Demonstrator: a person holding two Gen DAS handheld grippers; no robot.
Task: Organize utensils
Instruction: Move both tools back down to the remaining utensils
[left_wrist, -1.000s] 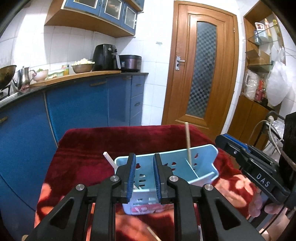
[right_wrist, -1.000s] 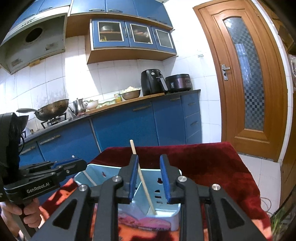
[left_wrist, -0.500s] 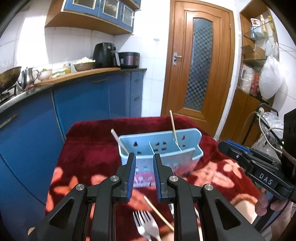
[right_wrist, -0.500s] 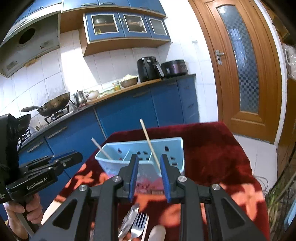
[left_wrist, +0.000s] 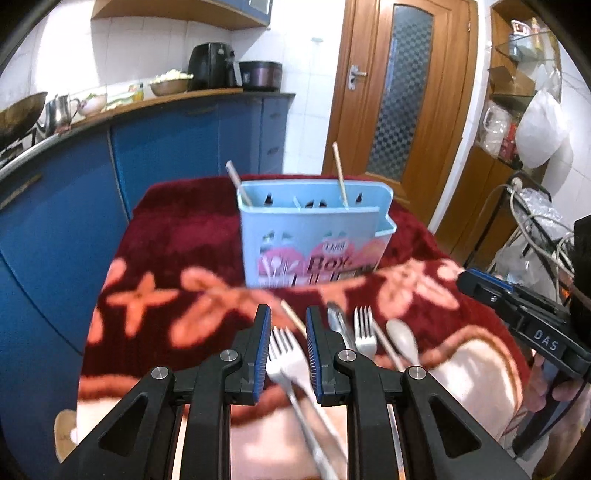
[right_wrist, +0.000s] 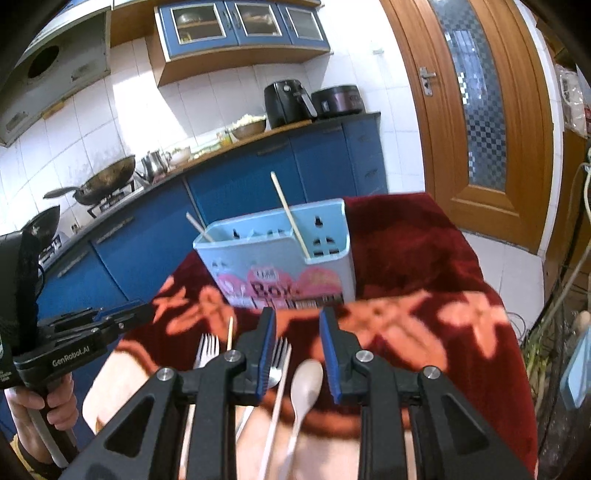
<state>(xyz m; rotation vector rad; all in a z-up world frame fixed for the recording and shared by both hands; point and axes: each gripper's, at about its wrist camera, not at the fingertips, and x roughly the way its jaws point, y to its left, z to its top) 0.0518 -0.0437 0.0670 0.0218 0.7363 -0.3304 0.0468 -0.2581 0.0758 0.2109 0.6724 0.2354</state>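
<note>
A light blue utensil box (left_wrist: 314, 236) stands on the red flowered cloth, with one chopstick (left_wrist: 340, 173) in its right compartment and one (left_wrist: 238, 182) in its left. It also shows in the right wrist view (right_wrist: 280, 258). Near me lie a fork (left_wrist: 284, 354), a second fork (left_wrist: 364, 332), a loose chopstick (left_wrist: 293, 317) and a pale spoon (left_wrist: 402, 336). My left gripper (left_wrist: 286, 350) is open above the first fork. My right gripper (right_wrist: 297, 354) is open above the spoon (right_wrist: 306, 380) and a fork (right_wrist: 279, 354).
The cloth-covered table (left_wrist: 177, 229) drops off at left beside blue kitchen cabinets (left_wrist: 166, 147). A wooden door (left_wrist: 399, 88) is behind. Cables and bags (left_wrist: 532, 206) crowd the right side. A wok (right_wrist: 103, 181) sits on the stove.
Both grippers have pulled back from the box and tilted down, so the forks, spoon and loose chopstick now lie under them. Both stay open and empty.
</note>
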